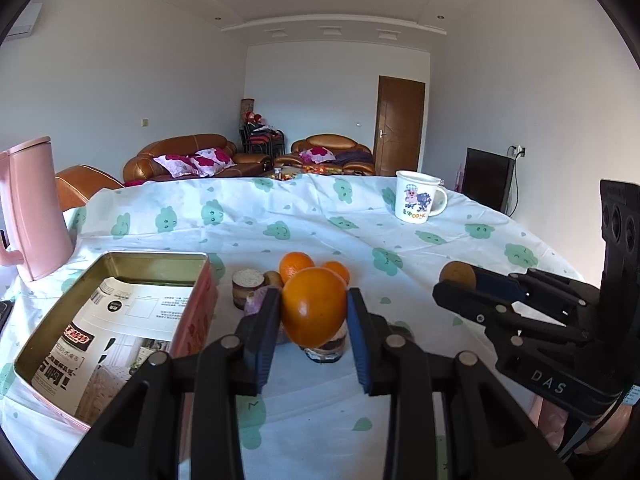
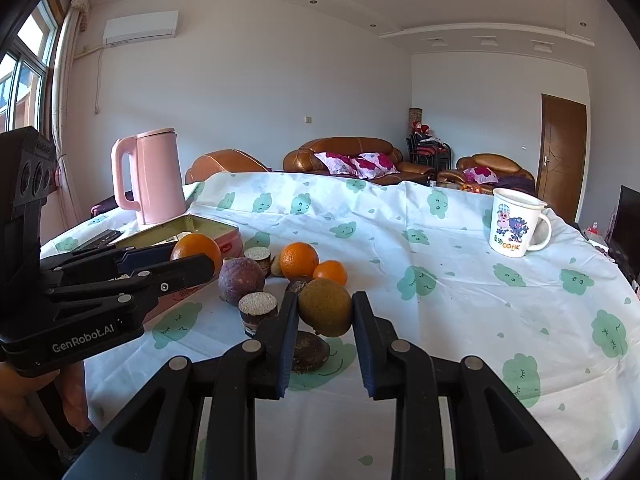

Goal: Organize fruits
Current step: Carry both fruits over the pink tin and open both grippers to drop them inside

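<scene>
- The left gripper (image 1: pixel 313 312) pinches a big orange (image 1: pixel 314 307) between its two blue pads, up above the table.
- The right gripper (image 2: pixel 325 312) pinches a brownish-green round fruit (image 2: pixel 325 307), also lifted off the cloth.
- More fruit sits in a bunch on the table: two smaller oranges (image 2: pixel 299 259), one bigger than the other, a purple passion fruit (image 2: pixel 241 281) and a dark wrinkled fruit (image 2: pixel 310 351) under the right gripper.
- Two short dark chunks with pale tops (image 2: pixel 258 309) stand near the fruit.
- An open tin box (image 1: pixel 120 320) with pink sides lies to the left of the bunch. Printed paper lies inside it.
- The table (image 2: pixel 460 320) wears a white cloth with green smiling clouds on it. The cloth has soft folds.
- A pink kettle (image 2: pixel 154 176) stands at the far left of the table, behind the tin box.
- A white mug (image 2: pixel 516 222) with a cartoon picture stands far off to the right, well apart from the fruit.
- Behind the table the room has brown leather sofas (image 2: pixel 352 156) with pink flower pillows, white walls, a brown door (image 2: pixel 563 152), a window (image 2: pixel 24 80) on the left and an air conditioner (image 2: pixel 140 28) high on the wall.
</scene>
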